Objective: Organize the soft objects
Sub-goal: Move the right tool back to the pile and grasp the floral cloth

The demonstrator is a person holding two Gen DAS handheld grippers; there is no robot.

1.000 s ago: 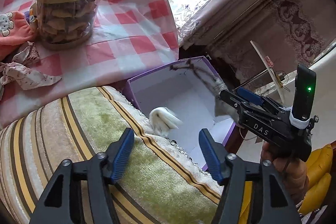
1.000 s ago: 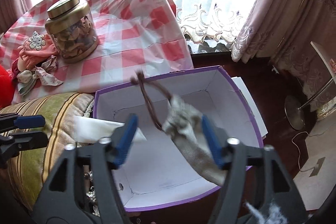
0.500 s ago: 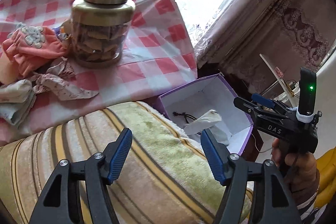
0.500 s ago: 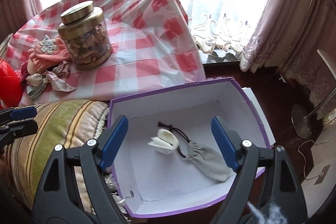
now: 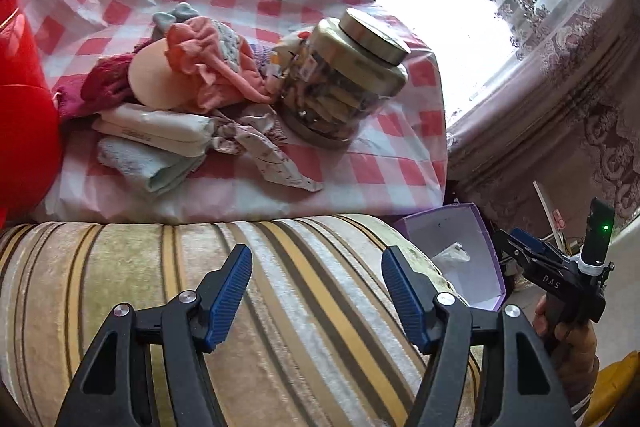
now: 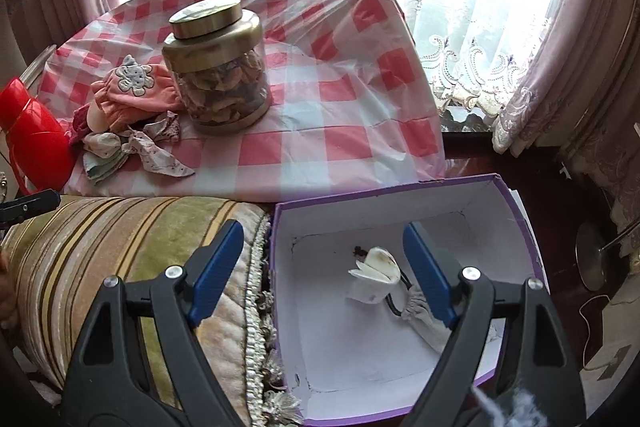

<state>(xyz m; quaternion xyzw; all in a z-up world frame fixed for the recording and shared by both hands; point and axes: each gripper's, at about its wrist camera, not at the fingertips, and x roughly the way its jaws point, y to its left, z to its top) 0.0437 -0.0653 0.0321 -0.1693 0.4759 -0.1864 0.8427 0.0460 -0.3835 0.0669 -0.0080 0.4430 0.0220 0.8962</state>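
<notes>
A pile of soft things lies on the checked tablecloth: a pink baby hat (image 5: 208, 67) (image 6: 136, 95), a dark red cloth (image 5: 100, 87), a folded pale towel (image 5: 148, 163) and a floral rag (image 5: 272, 155) (image 6: 160, 155). A purple box (image 6: 516, 219) (image 5: 492, 259) holds a white soft piece (image 6: 376, 275) and a grey drawstring pouch (image 6: 424, 319). My left gripper (image 5: 316, 291) is open and empty over the striped cushion (image 5: 120, 267). My right gripper (image 6: 324, 275) is open and empty above the box's left edge; it also shows in the left wrist view (image 5: 532, 255).
A glass jar with a gold lid (image 6: 218, 67) (image 5: 344, 83) stands next to the pile. A red flask (image 6: 32, 143) (image 5: 20, 131) stands at the left table edge. Curtains (image 6: 580, 47) and a lamp base (image 6: 592, 255) are to the right.
The grey pouch and white piece dropped into the box. My right gripper pulled back and left, empty. My left gripper swung left toward the pile on the table.
</notes>
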